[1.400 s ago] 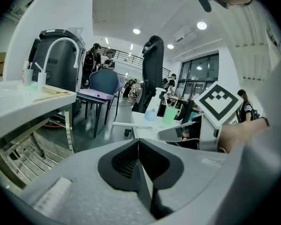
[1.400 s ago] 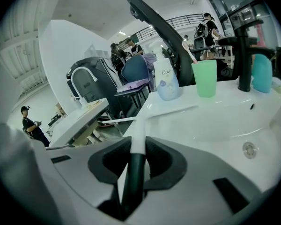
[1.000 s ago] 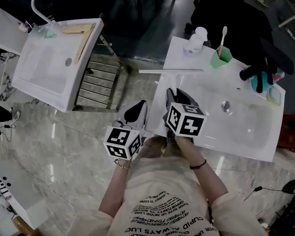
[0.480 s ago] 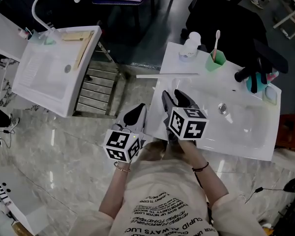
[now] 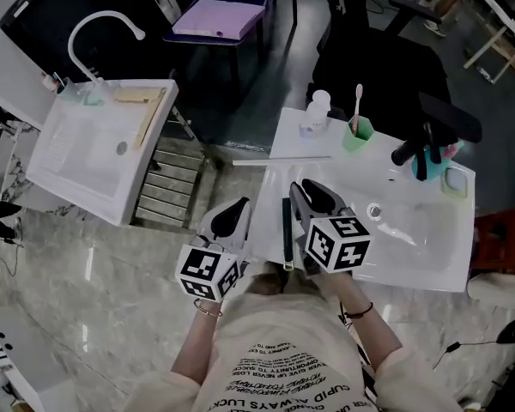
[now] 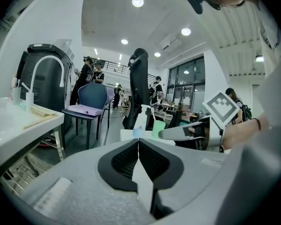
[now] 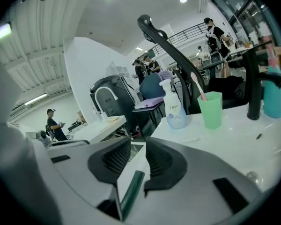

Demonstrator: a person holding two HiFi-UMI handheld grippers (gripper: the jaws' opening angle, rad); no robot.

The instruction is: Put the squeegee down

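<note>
The squeegee (image 5: 286, 230), a long dark green bar, lies along the left edge of the white sink counter (image 5: 429, 269). My right gripper (image 5: 307, 191) hangs just to its right and above it, apart from it. In the right gripper view the green bar (image 7: 131, 191) shows low down through the narrow gap of the right gripper (image 7: 138, 149). Those jaws are closing and the pads press on nothing. My left gripper (image 5: 234, 215) hovers over the floor left of the counter. In its own view the left gripper (image 6: 138, 144) has its tips together, with nothing held.
On the counter's far side stand a white bottle (image 5: 316, 112), a green cup with a toothbrush (image 5: 357, 132), a black tap (image 5: 425, 144) and a thin white strip (image 5: 283, 160). A second sink (image 5: 86, 153) and a steel rack (image 5: 167, 178) stand to the left, with people far off.
Both grippers have risen. The right jaws opened wide and are narrowing again. The squeegee, earlier hidden under the right gripper, now lies in view on the counter edge.
</note>
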